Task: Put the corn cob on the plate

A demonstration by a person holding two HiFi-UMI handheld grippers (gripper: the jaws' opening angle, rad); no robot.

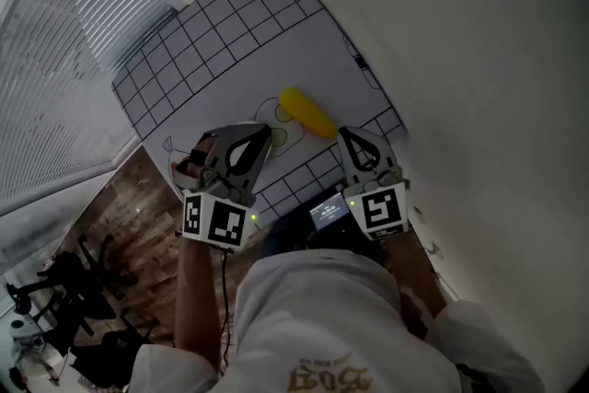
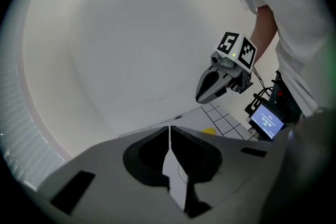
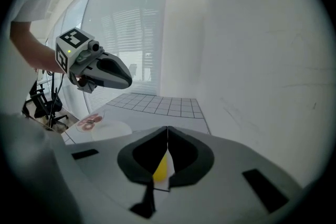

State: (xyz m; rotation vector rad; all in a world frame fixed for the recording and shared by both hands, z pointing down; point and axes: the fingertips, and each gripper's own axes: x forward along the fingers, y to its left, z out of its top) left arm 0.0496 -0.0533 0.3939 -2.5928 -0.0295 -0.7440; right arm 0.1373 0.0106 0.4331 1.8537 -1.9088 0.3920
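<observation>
Holding the left claw (image 1: 258,138) out ahead of the chest and angled downward, jaws pressed together along their whole seam and empty. Holding the right claw (image 1: 350,143) near it at a similar downward tilt, jaws likewise closed tip to tip on nothing. Carrying both at about the same level with the tips apart and the marker cubes (image 1: 217,221) facing up toward the head. Gripping the left handle with the left hand (image 1: 189,163) from its outer side. Reaching forward with bare forearms (image 1: 193,290) below white sleeves, close to the torso.
</observation>
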